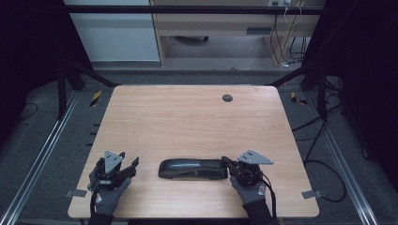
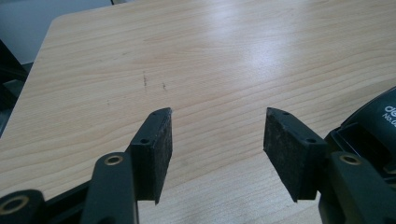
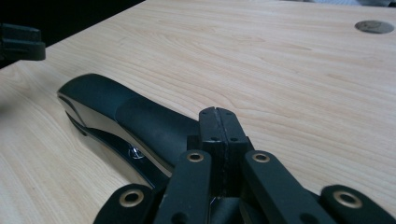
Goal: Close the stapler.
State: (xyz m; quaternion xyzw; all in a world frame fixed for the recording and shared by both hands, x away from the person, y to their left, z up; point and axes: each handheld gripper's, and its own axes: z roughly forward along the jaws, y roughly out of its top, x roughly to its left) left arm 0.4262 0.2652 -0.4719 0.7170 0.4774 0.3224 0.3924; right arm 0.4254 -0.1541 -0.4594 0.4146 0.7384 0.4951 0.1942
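Your left gripper (image 1: 126, 165) rests on the near left of the pale wooden table (image 1: 187, 117), jaws spread with nothing between them. Your right gripper (image 1: 225, 162) is clenched empty, its tips at the right end of the black stapler (image 1: 192, 168). The stapler lies flat near the front edge, long axis left to right. Farther off sit a round cable grommet (image 1: 227, 98), grey floor and a desk (image 1: 220, 23).

Site: lab recording bay.
I see a wooden table (image 1: 197, 117) ahead of the jaws, ringed by black curtains (image 1: 366, 56), floor rails (image 1: 42, 150), loose cables (image 1: 324, 164) and a desk (image 1: 220, 23) beyond.
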